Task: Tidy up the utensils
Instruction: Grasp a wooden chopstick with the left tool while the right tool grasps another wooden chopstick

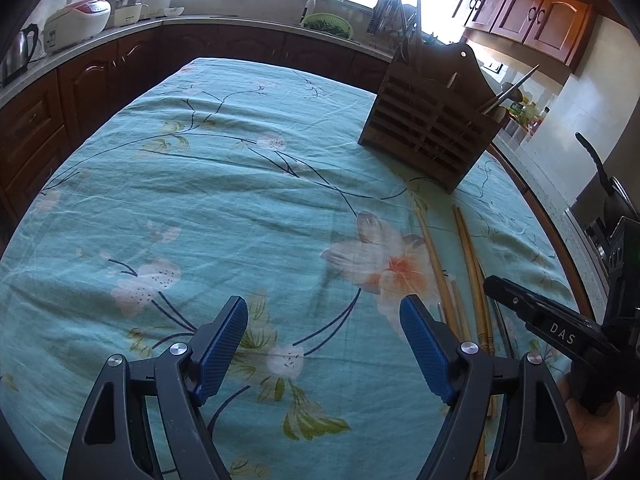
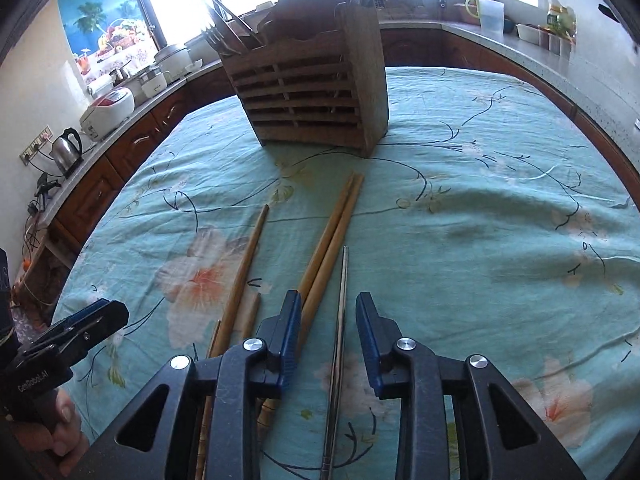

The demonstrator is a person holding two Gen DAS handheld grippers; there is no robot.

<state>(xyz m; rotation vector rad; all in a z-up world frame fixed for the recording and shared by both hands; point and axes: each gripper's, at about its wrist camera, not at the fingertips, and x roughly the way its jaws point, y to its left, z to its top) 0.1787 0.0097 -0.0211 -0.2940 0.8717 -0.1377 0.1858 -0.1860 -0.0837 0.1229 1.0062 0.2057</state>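
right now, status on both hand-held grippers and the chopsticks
Left hand-held gripper open, empty. Right hand-held gripper open, straddling metal chopstick. Wooden chopsticks on cloth. Path to holder clear.

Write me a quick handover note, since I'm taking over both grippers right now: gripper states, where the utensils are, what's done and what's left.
Left gripper: open, empty, over bare tablecloth.
Right gripper: open, empty, jaws straddling the metal chopstick, not closed on it.
The wooden utensil holder stands upright at the far side of the table and already holds several utensils.
Loose on the cloth: a pair of wooden chopsticks lying side by side, a single wooden chopstick to their left, some shorter sticks near it, and the metal one.
Left to do: all of these loose pieces still need to go into the holder; the metal chopstick looks like the likely next pick.
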